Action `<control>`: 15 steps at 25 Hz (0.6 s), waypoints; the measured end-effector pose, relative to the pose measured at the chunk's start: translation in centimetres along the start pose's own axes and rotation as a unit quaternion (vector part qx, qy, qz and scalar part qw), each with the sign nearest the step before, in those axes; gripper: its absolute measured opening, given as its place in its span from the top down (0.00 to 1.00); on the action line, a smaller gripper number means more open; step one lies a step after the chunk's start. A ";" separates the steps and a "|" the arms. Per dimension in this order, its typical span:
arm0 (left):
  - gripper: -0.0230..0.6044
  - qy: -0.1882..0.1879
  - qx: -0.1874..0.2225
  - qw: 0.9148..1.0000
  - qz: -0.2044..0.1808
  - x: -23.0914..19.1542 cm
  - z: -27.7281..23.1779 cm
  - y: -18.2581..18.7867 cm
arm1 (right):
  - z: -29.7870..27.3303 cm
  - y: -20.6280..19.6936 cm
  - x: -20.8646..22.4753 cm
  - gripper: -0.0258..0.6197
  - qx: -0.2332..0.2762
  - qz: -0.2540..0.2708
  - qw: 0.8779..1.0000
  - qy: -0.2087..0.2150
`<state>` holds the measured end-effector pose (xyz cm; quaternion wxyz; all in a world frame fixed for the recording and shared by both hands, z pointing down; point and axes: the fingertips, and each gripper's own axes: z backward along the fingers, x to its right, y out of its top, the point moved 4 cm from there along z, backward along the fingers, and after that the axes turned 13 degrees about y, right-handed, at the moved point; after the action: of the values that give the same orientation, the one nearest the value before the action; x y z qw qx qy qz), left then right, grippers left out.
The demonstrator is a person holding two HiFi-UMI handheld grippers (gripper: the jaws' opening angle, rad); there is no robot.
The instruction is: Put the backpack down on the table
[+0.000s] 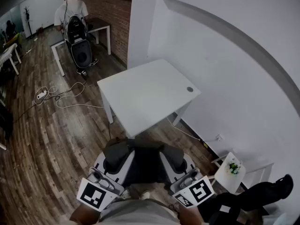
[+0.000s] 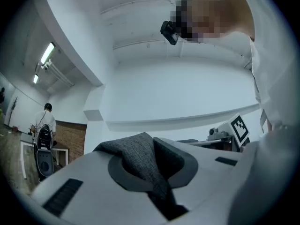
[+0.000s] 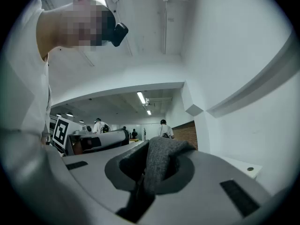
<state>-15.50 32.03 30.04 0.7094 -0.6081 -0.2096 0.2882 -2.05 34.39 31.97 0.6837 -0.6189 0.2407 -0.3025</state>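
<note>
on the far left of the head view a power strip [image 1: 41, 95] and a looped white cable [image 1: 70, 95] lie on the wood floor. beyond them a person in a white shirt [image 1: 70, 11] stands with their back turned beside a brick wall [image 1: 115, 18].

nearer, at the bottom of that view, the left gripper [image 1: 110, 167] is held close to the person's body, its marker cube [image 1: 96, 194] at the near end. in the left gripper view its jaws [image 2: 150, 172] are closed on the left strap [image 2: 140, 156], a grey woven band that bunches up out of the round recess between them.

the backpack [image 1: 145, 165], dark with grey padded straps, hangs between the two grippers just in front of the person. it is short of the white worktop [image 1: 145, 95] and does not rest on it. the worktop stands beyond the backpack against the white wall, bare but for a small round grommet [image 1: 190, 89] near its right corner.

the right gripper [image 1: 180, 168] mirrors the left, with its own marker cube [image 1: 197, 192]. in the right gripper view its jaws [image 3: 152, 172] are likewise clamped on the right strap [image 3: 161, 161], the grey fabric standing up between them.

further right, a small white side table [image 1: 224, 181] carries a little plant [image 1: 233, 167].
</note>
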 end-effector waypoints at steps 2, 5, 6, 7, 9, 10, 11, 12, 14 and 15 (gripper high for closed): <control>0.89 0.004 0.000 1.000 0.003 0.3 0.3 -0.1 | 0.4 -0.1 -0.2 0.87 -0.002 -0.001 1.000 0.003; 0.89 0.005 0.002 1.000 0.000 0.9 0.5 0.0 | 0.8 0.1 -0.2 0.87 0.004 -0.001 1.000 0.004; 0.89 0.006 0.004 1.000 -0.003 1.2 0.4 0.2 | 1.1 0.3 -0.2 0.87 0.005 0.000 1.000 0.005; 0.89 0.007 0.005 1.000 -0.005 1.5 0.4 0.3 | 1.3 0.4 -0.1 0.87 0.007 0.001 1.000 0.006; 0.89 0.013 0.006 1.000 -0.009 2.2 0.4 0.3 | 1.9 0.7 0.0 0.87 0.009 0.003 1.000 0.012; 0.89 0.016 0.006 1.000 -0.011 2.5 0.4 0.3 | 2.2 0.8 0.0 0.87 0.010 0.003 1.000 0.016; 0.89 0.019 0.008 1.000 -0.013 2.9 0.5 0.4 | 2.6 0.8 0.0 0.87 0.012 0.004 1.000 0.019; 0.89 0.023 0.011 1.000 -0.016 3.2 0.6 0.4 | 2.9 0.9 0.0 0.87 0.013 0.004 1.000 0.023; 0.89 0.032 0.022 0.999 -0.027 3.9 0.5 0.7 | 3.6 1.1 0.0 0.87 0.015 0.004 0.999 0.031; 0.89 0.036 0.028 0.998 -0.031 4.1 0.4 0.7 | 3.9 1.1 0.1 0.87 0.016 0.005 0.999 0.035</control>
<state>-12.80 35.15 29.17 0.7417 -0.5913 -0.1947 0.2497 0.85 37.08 31.36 0.6860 -0.5956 0.2628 -0.3249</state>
